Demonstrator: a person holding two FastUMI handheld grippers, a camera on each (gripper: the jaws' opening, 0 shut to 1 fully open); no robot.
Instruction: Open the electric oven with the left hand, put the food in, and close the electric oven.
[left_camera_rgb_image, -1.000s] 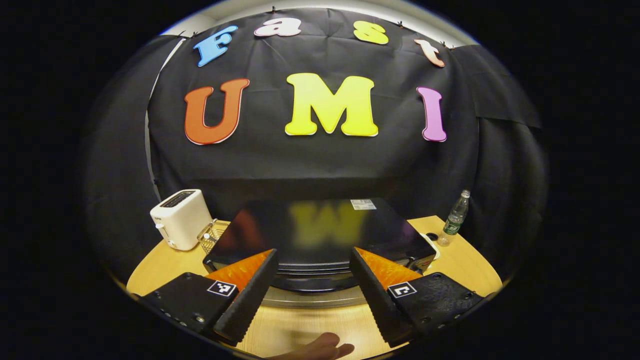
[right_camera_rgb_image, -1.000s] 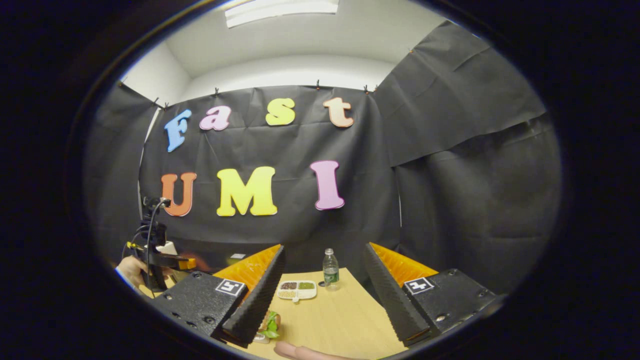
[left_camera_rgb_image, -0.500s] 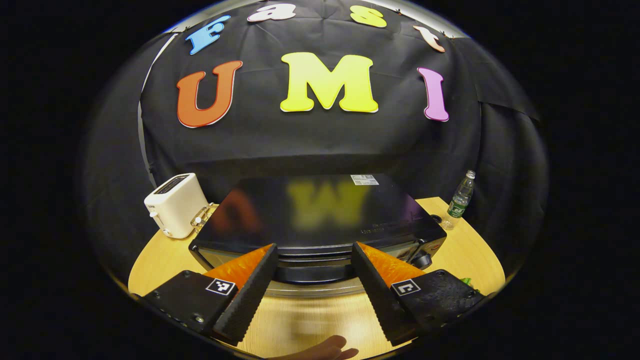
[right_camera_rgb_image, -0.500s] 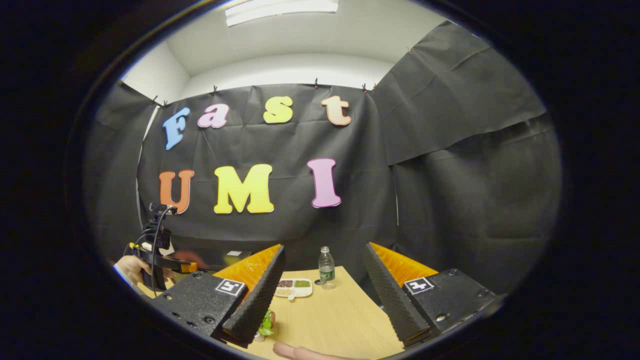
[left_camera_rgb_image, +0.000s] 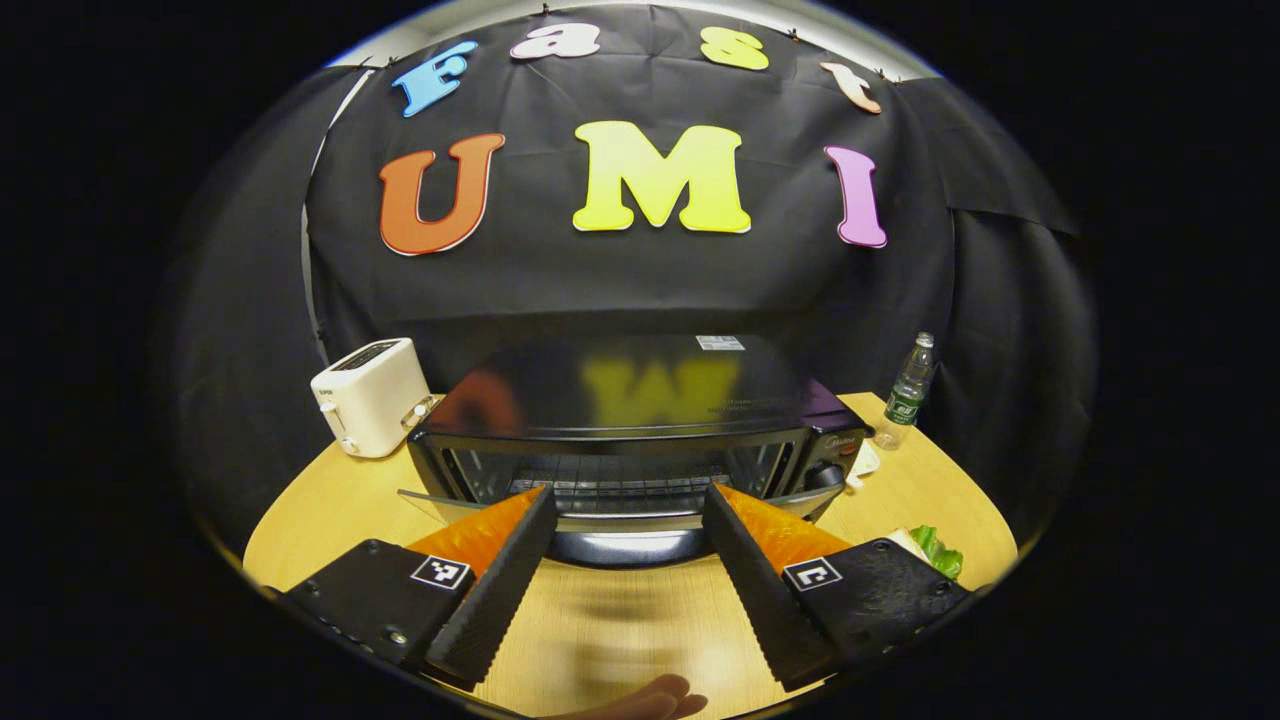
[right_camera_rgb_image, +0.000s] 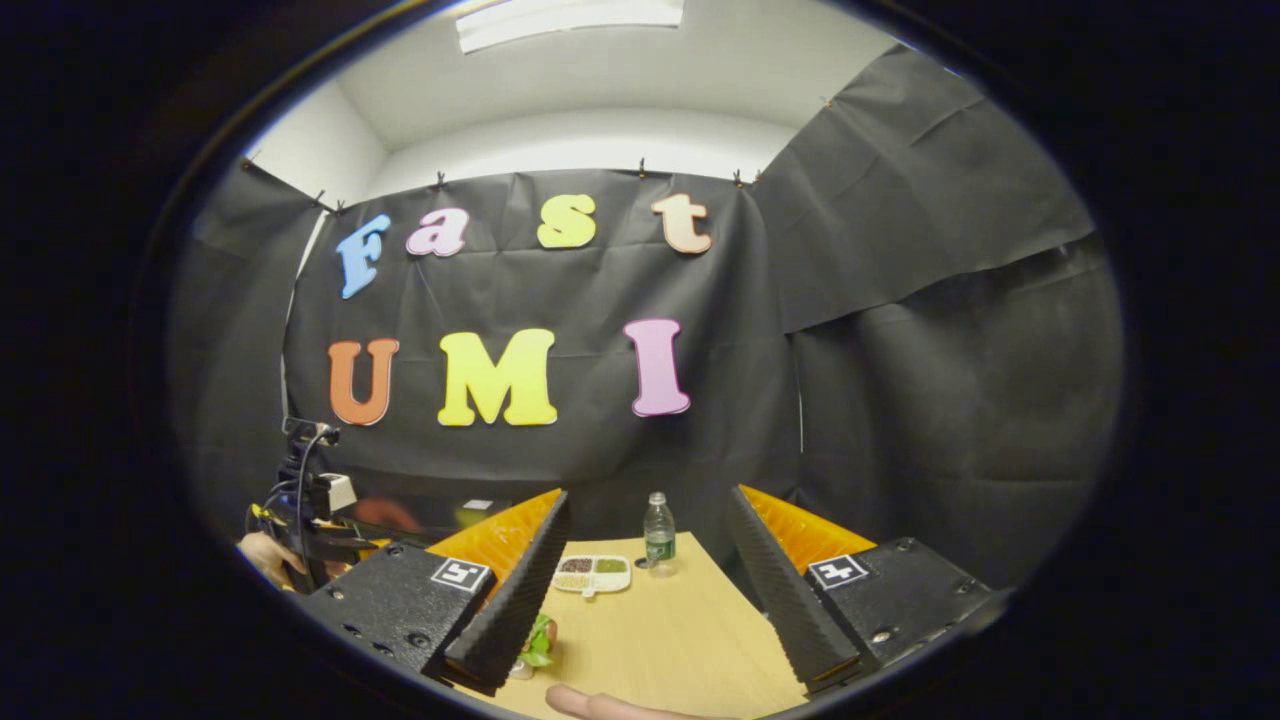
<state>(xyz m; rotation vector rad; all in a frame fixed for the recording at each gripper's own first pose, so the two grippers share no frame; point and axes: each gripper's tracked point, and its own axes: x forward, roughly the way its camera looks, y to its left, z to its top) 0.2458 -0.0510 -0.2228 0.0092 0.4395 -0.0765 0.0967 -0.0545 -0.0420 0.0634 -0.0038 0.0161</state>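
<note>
Black glass-fronted electric oven (left_camera_rgb_image: 620, 420), door (left_camera_rgb_image: 620, 522) partly dropped, handle between spread fingers of left gripper (left_camera_rgb_image: 625, 560); draw down evenly. Leafy green food (left_camera_rgb_image: 935, 550) right of oven; right gripper (right_camera_rgb_image: 645, 580) wide, empty

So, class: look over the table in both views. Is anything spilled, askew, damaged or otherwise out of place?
Nothing stands out. The electric oven sits square on the table with its door lowered, as the task requires. The toaster and the bottle stand upright, and nothing looks spilled or broken.
</note>
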